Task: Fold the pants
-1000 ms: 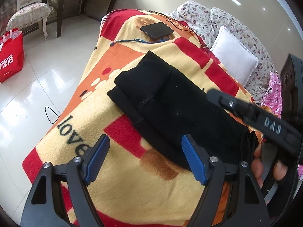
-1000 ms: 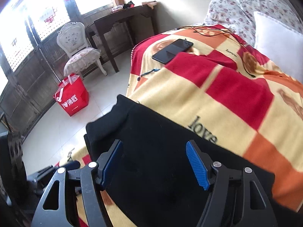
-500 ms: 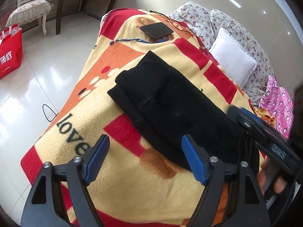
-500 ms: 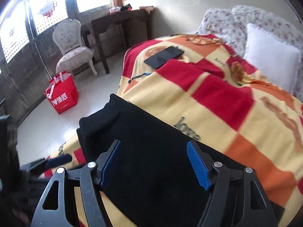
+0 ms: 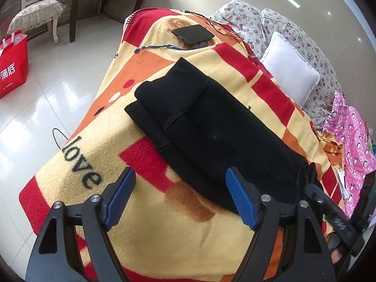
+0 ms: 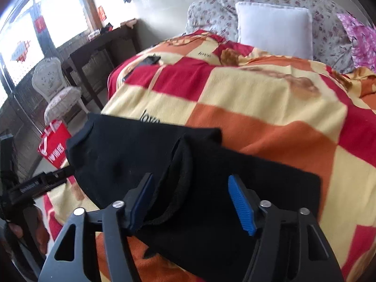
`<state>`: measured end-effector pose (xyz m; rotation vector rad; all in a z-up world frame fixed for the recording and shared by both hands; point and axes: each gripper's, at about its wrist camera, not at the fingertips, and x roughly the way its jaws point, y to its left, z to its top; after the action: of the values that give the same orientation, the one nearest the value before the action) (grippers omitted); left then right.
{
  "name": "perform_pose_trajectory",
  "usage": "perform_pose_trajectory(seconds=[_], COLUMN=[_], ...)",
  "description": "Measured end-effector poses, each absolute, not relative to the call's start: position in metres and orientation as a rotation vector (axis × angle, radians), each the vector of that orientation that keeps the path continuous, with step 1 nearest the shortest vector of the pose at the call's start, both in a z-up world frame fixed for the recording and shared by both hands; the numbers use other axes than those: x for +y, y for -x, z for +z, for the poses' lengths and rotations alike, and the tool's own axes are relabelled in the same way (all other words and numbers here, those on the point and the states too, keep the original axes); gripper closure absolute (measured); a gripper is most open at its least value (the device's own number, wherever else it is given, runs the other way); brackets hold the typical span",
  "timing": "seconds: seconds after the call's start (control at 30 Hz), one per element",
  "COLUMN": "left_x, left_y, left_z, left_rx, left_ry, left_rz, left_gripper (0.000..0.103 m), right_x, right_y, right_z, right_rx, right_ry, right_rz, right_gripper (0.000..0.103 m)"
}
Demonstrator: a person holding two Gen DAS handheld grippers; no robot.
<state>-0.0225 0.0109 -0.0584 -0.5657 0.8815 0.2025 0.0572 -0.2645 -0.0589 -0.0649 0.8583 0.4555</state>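
Black pants lie folded lengthwise on a red, yellow and orange blanket on a bed. My left gripper is open and empty, hovering above the blanket at the near edge of the pants. My right gripper is open and empty, just above the waist end of the pants, where the waistband opening gapes between the jaws. The right gripper's handle shows at the lower right of the left wrist view.
A black phone with cables and a blue lanyard lies at the far end of the bed. A white pillow, floral pillows and pink bedding lie to the right. A red bag, chair and dark table stand on the tiled floor.
My right gripper has moved back along the pants to the waist end and turned toward the pillows. My left gripper has stayed nearly still. Both remain open.
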Motion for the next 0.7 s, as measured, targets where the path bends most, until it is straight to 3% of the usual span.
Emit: perform_pose_trajectory(seconds=[0.07, 0.1, 0.2, 0.4, 0.47, 0.5, 0.53, 0.57, 0.7], left_x=[0.009, 0.01, 0.01, 0.016, 0.019, 0.02, 0.021, 0.022, 0.023], left_y=[0.023, 0.023, 0.024, 0.031, 0.031, 0.03, 0.03, 0.03, 0.03], left_z=[-0.059, -0.059, -0.057, -0.054, -0.057, -0.057, -0.058, -0.059, -0.06], left_rx=[0.882, 0.883, 0.875, 0.847, 0.852, 0.853, 0.854, 0.855, 0.853], left_ry=[0.563, 0.563, 0.57, 0.59, 0.605, 0.611, 0.616, 0.622, 0.636], left_rz=[0.204, 0.204, 0.204, 0.223, 0.227, 0.229, 0.233, 0.237, 0.246], left_gripper=[0.024, 0.024, 0.024, 0.024, 0.024, 0.024, 0.024, 0.024, 0.022], right_x=[-0.25, -0.246, -0.244, -0.231, -0.224, -0.221, -0.219, -0.214, -0.17], right_y=[-0.056, -0.054, -0.057, -0.062, -0.067, -0.067, -0.064, -0.063, -0.064], right_z=[-0.064, -0.065, -0.057, -0.052, -0.064, -0.063, -0.058, -0.051, -0.031], right_rx=[0.826, 0.812, 0.81, 0.808, 0.842, 0.836, 0.829, 0.827, 0.797], right_ry=[0.17, 0.196, 0.19, 0.177, 0.188, 0.182, 0.161, 0.124, 0.179], right_rz=[0.402, 0.39, 0.403, 0.45, 0.46, 0.47, 0.491, 0.55, 0.692], right_gripper=[0.073, 0.091, 0.099, 0.098, 0.09, 0.078, 0.059, 0.054, 0.053])
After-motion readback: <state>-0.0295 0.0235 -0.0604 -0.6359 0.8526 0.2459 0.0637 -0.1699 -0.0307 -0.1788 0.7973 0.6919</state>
